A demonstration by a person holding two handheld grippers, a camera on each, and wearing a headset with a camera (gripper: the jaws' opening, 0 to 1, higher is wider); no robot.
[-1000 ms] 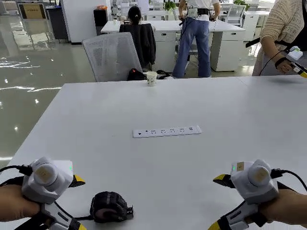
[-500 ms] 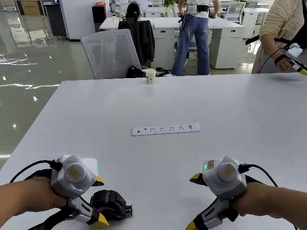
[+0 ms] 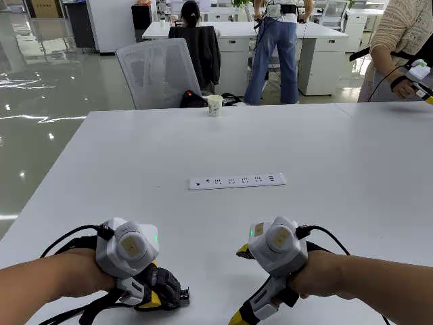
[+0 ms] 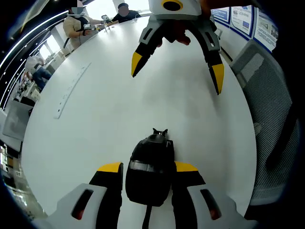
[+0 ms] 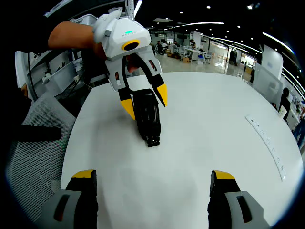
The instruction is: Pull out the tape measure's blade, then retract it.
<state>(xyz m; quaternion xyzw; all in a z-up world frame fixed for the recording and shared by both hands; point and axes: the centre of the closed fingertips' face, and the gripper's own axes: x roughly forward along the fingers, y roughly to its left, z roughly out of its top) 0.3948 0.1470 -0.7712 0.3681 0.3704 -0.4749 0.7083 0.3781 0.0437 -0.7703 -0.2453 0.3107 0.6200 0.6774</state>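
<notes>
Now, table (image 3: 325, 156): white, takes up most of the head view; the work lies at its bottom edge.
Chair (image 3: 159, 71): grey mesh, upper left of the head view, behind the table.
Power strip (image 3: 237, 181): white, centre of the head view, well apart from the work.
Left gripper (image 4: 147, 168): jaws stand either side of the black case, close against it. Whether they press it cannot be told.
Right gripper (image 5: 152, 175): jaws spread wide, holding nothing, facing the case's front end.
Tape measure (image 5: 147, 117): black, lying on the table between the left jaws, lower left of the head view.
Paper cup (image 3: 214, 106): top centre of the head view; contents hidden.
Case contents: blade judged fully wound in, with just the hook tip (image 4: 160, 130) out at the front.
Risk, grip: a loose hold would let the case slide or twist once the blade is pulled.
Risk, hook: small and low, so the wide right jaws could close beside it.
Risk, retraction: a freed blade may whip back.
</notes>
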